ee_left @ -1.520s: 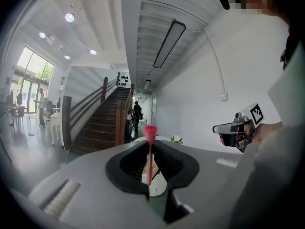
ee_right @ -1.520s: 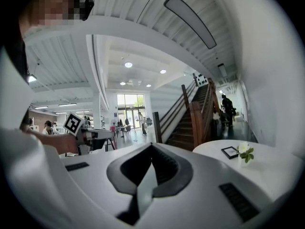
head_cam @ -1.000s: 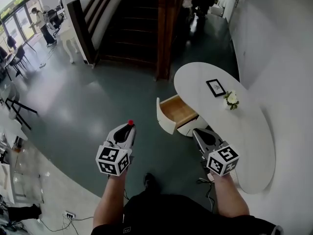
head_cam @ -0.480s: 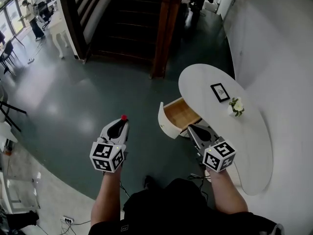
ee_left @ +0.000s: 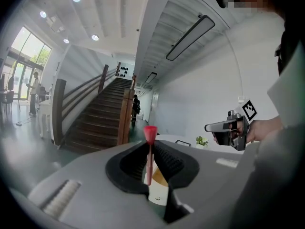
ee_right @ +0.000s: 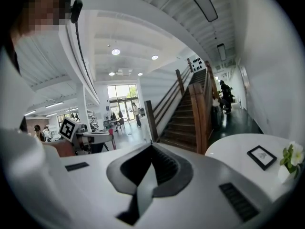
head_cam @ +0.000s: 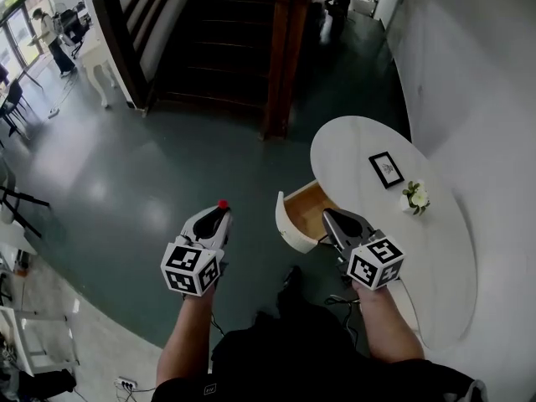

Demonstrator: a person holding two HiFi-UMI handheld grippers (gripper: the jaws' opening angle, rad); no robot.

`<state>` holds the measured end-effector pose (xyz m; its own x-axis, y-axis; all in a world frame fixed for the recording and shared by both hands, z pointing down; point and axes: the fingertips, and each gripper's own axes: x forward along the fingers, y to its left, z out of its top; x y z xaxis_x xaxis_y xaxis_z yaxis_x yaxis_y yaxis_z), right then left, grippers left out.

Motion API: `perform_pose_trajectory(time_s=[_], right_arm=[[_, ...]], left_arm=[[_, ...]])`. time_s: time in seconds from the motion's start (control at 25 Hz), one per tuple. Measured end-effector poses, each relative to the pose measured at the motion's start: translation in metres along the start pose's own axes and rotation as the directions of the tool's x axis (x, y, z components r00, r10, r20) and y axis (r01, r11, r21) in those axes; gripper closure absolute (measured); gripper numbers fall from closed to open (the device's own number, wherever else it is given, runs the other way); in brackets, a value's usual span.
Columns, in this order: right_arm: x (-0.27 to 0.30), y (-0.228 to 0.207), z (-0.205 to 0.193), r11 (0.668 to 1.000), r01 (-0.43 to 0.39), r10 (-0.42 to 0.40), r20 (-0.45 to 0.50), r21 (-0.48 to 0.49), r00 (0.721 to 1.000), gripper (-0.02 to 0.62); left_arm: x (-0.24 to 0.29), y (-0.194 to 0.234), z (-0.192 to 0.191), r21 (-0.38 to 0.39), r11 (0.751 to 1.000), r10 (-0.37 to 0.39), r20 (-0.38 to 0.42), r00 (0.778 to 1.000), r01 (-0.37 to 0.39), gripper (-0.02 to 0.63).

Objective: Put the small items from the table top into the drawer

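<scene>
- Two bare forearms are reaching forward in the head view, each hand holding a grey tool that carries a black-and-white marker cube.
- The left hand-held gripper (head_cam: 219, 214) is hovering over the dark grey-green floor (head_cam: 126, 182), well to the left of the counter.
- Its jaws are closing on a small red pin with a flared head (ee_left: 149, 149). The pin is standing upright between the ribbed black pads, with its head poking out above the tips.
- The right hand-held gripper (head_cam: 329, 217) is hanging at the counter's left edge and overlapping the drawer's right side in the head view. Its own view is showing the jaws drawn together with nothing between them.
- The white oval counter (head_cam: 419, 258) is standing against the white wall on the right.
- The white-fronted drawer with a pale wooden inside (head_cam: 303, 210) is standing open, sticking out from the counter's left edge over the floor.
- A small black-framed picture (head_cam: 386, 169) is lying on the counter, and a small white pot of white flowers (head_cam: 416, 198) is standing just beside it.
- A dark wooden staircase (head_cam: 226, 48) is rising beyond the floor, and a distant person (head_cam: 52, 36) is standing near the windows at far left.
</scene>
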<state>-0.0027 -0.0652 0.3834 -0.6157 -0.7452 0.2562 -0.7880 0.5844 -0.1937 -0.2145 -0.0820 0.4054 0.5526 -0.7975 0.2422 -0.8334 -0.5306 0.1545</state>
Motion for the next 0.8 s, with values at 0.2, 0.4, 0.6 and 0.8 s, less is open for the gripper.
perform_pose_trajectory(time_s=[0.2, 0.4, 0.6, 0.8], right_arm=[[0.037, -0.059, 0.013, 1.000, -0.007, 0.007, 0.013, 0.019, 1.000, 0.597], [0.069, -0.112, 0.026, 0.999, -0.036, 0.036, 0.011, 0.035, 0.999, 0.597], [0.086, -0.151, 0.014, 0.997, -0.045, 0.046, -0.019, 0.057, 0.999, 0.597], [0.095, -0.176, 0.004, 0.997, 0.008, -0.004, -0.049, 0.076, 0.999, 0.597]], left_arm=[[0.060, 0.012, 0.017, 0.011, 1.000, 0.008, -0.020, 1.000, -0.008, 0.552], [0.122, 0.021, 0.041, 0.028, 1.000, 0.011, -0.046, 0.999, -0.010, 0.552], [0.180, 0.015, 0.047, 0.035, 0.999, -0.019, -0.068, 0.997, 0.021, 0.552], [0.217, 0.011, 0.046, 0.035, 0.995, -0.089, -0.081, 0.993, 0.092, 0.552]])
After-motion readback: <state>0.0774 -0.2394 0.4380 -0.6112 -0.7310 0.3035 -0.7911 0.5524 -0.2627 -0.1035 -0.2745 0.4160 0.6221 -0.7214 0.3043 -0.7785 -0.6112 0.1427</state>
